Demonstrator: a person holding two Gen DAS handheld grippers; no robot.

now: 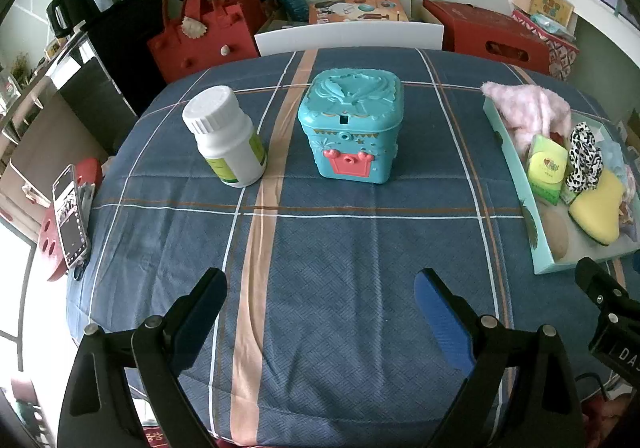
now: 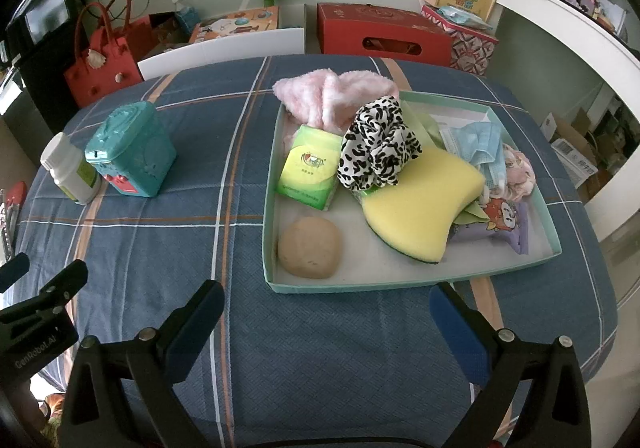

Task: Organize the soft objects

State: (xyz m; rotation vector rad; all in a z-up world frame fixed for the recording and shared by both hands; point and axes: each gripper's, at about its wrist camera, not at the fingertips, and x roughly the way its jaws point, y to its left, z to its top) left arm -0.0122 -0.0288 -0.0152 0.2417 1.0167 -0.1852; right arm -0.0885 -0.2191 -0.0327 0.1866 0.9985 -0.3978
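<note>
Both grippers, left (image 1: 320, 300) and right (image 2: 326, 312), are hovering with fingers spread empty, while the curved yellow foam sponge (image 2: 424, 208) is lying in the shallow tray (image 2: 352, 285), long axis running 7-to-1 o'clock.

On the table (image 2: 320, 348) we find a tray (image 2: 270, 216) at the right side and two hard things at the left: a toy box (image 2: 132, 152) with a bottle (image 2: 72, 172) just beside it at nine o'clock. Inside the tray, a fluffy cloth (image 2: 320, 96) lies at twelve o'clock, a tissue pack (image 2: 306, 172) before it, a round lump (image 2: 310, 248) at seven o'clock. A scrunchie (image 2: 378, 146) rests on a sponge (image 2: 424, 208) in the middle, a face mask (image 2: 480, 144) at two o'clock. A chair back (image 2: 224, 48) stands behind the table.
</note>
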